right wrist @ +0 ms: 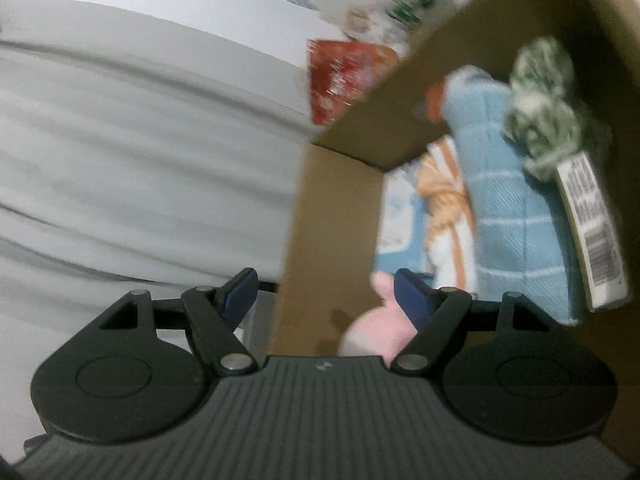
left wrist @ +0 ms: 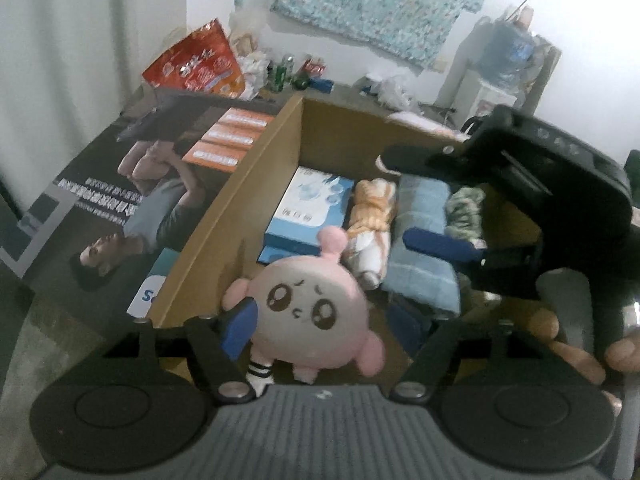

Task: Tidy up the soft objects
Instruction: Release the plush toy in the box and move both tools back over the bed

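Cardboard box (left wrist: 224,208): barcoded paper tag (right wrist: 592,232)

Black grippers (left wrist: 320,332); blue pads (left wrist: 239,330); silver screws

Right wrist view blurred throughout — barcode tag (right wrist: 592,236) unreadable. Pink plush toy (left wrist: 308,304) hides the left gripper's (left wrist: 320,328) right finger; the toy's lower body lies behind the gripper body.

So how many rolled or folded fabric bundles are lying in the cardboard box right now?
3, side by side: an orange-and-white rolled cloth beside the blue-and-white carton, a light-blue checked folded towel in the middle, and a green-and-white knotted cloth farthest right. More could be hidden underneath.
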`<state>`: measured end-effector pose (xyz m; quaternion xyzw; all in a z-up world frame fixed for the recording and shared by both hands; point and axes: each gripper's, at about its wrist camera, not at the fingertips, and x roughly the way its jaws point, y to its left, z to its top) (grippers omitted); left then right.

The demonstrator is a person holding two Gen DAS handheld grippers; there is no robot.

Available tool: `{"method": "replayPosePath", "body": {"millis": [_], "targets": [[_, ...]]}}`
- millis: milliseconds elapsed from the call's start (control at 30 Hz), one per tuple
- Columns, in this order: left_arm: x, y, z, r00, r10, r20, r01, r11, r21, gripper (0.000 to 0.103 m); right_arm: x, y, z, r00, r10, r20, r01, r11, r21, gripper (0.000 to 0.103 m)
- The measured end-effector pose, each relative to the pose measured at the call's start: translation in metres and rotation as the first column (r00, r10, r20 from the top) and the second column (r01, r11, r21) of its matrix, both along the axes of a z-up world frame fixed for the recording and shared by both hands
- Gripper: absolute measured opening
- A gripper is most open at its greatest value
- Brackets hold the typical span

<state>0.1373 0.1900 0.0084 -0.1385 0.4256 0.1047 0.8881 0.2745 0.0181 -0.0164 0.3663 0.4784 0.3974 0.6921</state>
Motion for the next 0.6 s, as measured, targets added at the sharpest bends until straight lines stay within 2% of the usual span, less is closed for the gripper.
{"method": "replayPosePath", "body": {"millis": [167,300,500,600], "targets": [[-0.013,-0.02,0.022,0.996,-0.052,0.072,0.051,0.999,0.014,0.083,-0.014,-0.042,0.033,0.997,-0.003,0.079,-0.006,0.993,0.114,0.079],[-0.023,-0.048,0.037,0.983,-0.13,0.128,0.129,0.992,0.017,0.087,-0.031,-0.089,0.055,0.989,-0.007,0.145,-0.016,0.987,0.161,0.08],[-0.034,-0.095,0.051,0.952,-0.234,0.197,0.231,0.972,0.039,0.091,-0.065,-0.201,0.065,0.974,-0.074,0.212,0.032,0.98,0.198,0.081],[-0.038,-0.125,0.054,0.93,-0.29,0.225,0.288,0.957,0.043,0.092,-0.082,-0.262,0.058,0.959,-0.161,0.235,0.116,0.974,0.194,0.082]]}}
